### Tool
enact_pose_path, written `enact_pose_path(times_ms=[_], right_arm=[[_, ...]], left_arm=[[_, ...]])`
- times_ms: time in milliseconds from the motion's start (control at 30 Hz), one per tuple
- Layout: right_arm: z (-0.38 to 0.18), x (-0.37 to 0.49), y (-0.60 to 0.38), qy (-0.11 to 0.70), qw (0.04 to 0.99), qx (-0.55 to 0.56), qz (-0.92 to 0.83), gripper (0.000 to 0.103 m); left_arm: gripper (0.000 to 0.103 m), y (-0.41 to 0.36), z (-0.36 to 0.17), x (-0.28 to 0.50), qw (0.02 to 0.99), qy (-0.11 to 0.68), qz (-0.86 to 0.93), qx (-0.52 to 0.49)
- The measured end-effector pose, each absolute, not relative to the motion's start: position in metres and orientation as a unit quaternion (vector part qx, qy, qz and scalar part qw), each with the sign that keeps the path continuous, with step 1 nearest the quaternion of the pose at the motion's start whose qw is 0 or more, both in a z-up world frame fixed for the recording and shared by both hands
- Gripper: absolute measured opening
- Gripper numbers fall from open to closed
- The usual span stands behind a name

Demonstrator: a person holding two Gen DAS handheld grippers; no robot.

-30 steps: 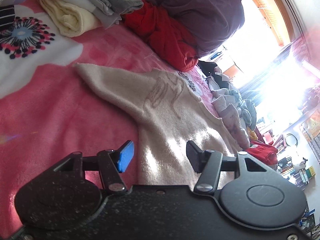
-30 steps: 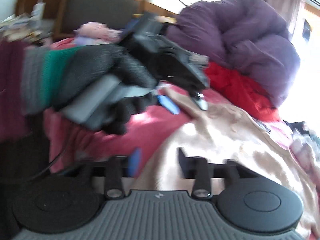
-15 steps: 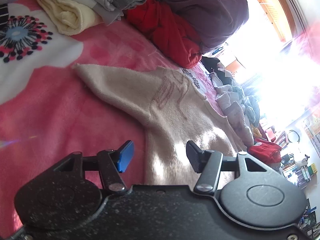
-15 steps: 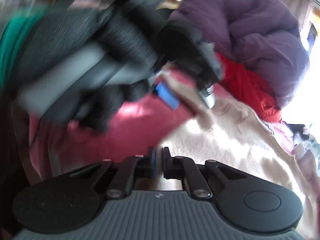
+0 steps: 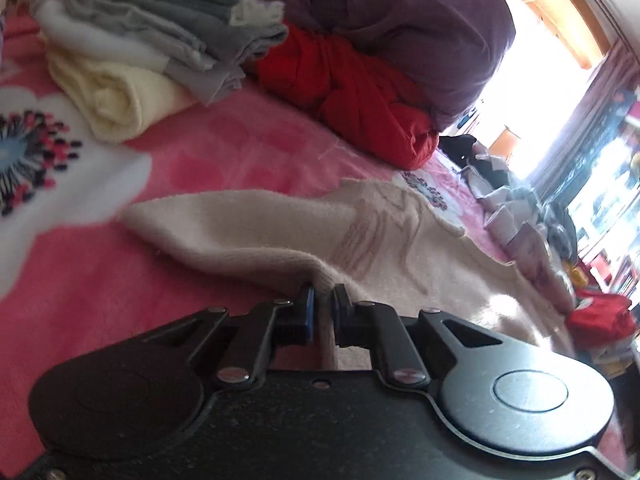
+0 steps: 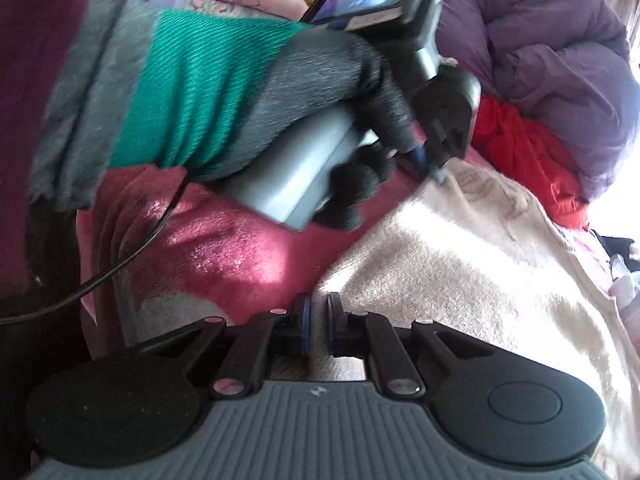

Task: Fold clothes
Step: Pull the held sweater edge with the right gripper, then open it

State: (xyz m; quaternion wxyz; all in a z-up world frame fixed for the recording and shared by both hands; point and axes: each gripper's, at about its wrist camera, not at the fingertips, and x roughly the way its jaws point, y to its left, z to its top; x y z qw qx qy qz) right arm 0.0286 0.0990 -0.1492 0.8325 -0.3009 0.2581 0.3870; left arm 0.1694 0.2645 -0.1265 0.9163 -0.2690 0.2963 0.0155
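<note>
A: Where's the sweater?
B: Flat on the pink blanket. Your L gripper is nipped tight on its side edge near the armpit, R gripper pinched on the hem corner.
A: Axis?
B: Sleeve runs off left of your L claw; body lies fwd-right.

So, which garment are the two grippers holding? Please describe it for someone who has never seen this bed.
Start from the pink flowered blanket that covers the bed. Spread flat in its middle, in front of the red garment and the purple duvet, lies the cream sweater. It is the only piece lying unfolded, with one sleeve stretched out, and the left gripper and right gripper are shut on its edge.
</note>
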Motion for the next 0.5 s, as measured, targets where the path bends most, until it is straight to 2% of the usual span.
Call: enact_pose_path(times_ms=[100,167,200,300,500], right_arm=[[-0.148,0.027,0.1,0.259,0.829,-0.306,0.391,0.012],[-0.147,0.027,0.101,0.259,0.826,-0.309,0.393,0.013],[-0.146,0.026,0.101,0.259,0.825,-0.31,0.394,0.014],[-0.146,0.025,0.103,0.26,0.824,-0.311,0.396,0.014],[-0.147,0.019,0.101,0.256,0.828,-0.306,0.394,0.014]], left_arm=[[0.018,0.276,-0.138,0.173,0.892,0.332,0.019,-0.306],[0.03,0.288,-0.136,0.168,0.875,0.338,0.023,-0.345],[0.043,0.291,-0.131,0.162,0.875,0.329,0.034,-0.353],[0.042,0.288,-0.112,0.143,0.893,0.304,0.046,-0.329],[0.042,0.255,-0.101,0.152,0.928,0.238,-0.063,-0.281]])
